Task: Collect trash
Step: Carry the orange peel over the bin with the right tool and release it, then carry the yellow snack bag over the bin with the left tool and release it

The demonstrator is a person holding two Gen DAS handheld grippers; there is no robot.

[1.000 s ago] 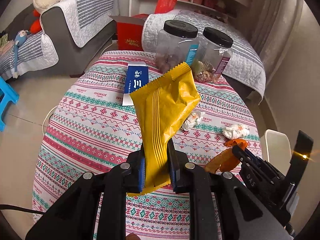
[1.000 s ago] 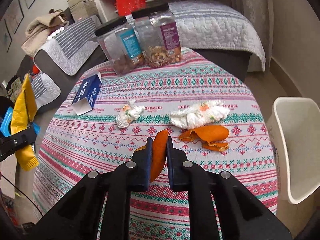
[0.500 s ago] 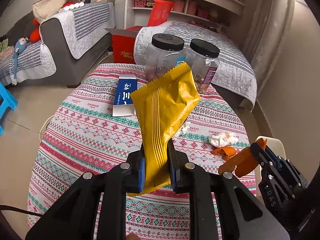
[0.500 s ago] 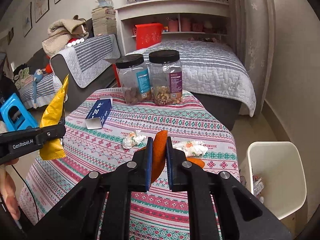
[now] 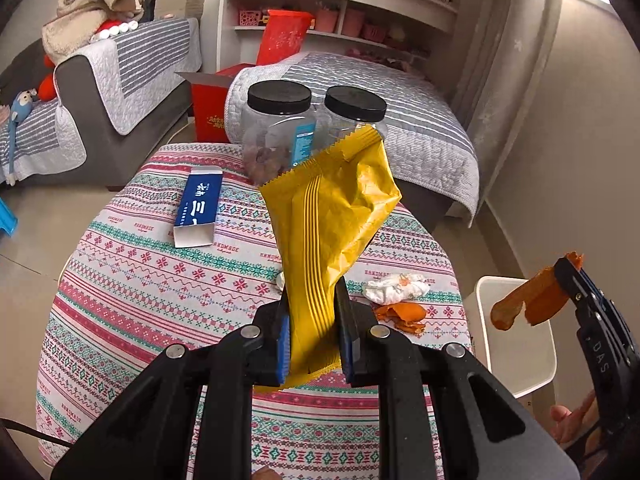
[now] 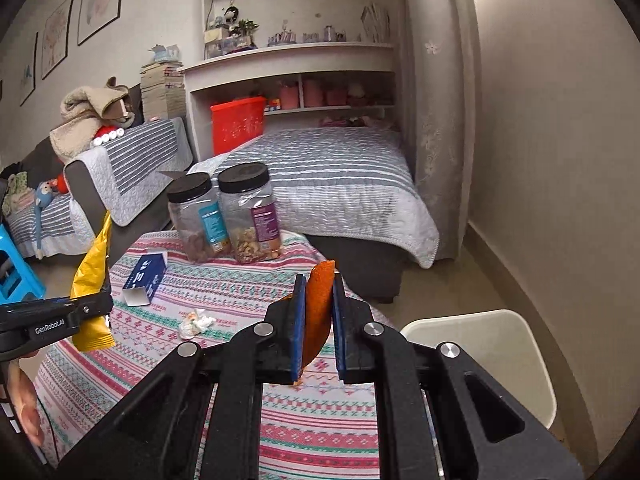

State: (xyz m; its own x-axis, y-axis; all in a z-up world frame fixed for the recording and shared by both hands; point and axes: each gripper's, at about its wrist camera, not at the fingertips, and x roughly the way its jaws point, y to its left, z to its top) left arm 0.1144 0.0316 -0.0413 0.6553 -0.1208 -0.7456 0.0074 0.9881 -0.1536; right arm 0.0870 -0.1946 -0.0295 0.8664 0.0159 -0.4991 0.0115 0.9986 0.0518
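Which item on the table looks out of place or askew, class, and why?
The blue carton lies flat on its side on the tablecloth, end flap open, while both jars stand upright. A crumpled tissue and orange peel scraps lie loose near the bin-side edge.

"GenRobot.AI" stands in white on the black side of the left gripper (image 6: pixel 107 298), far left of the right jaws. "DAS" runs along the right gripper (image 5: pixel 568 268), right of the left jaws. "HANDMADE" repeats on the tablecloth (image 5: pixel 160 280) ahead of them. The blue box (image 5: pixel 199 205), ahead-left, carries white characters, too small to make out.
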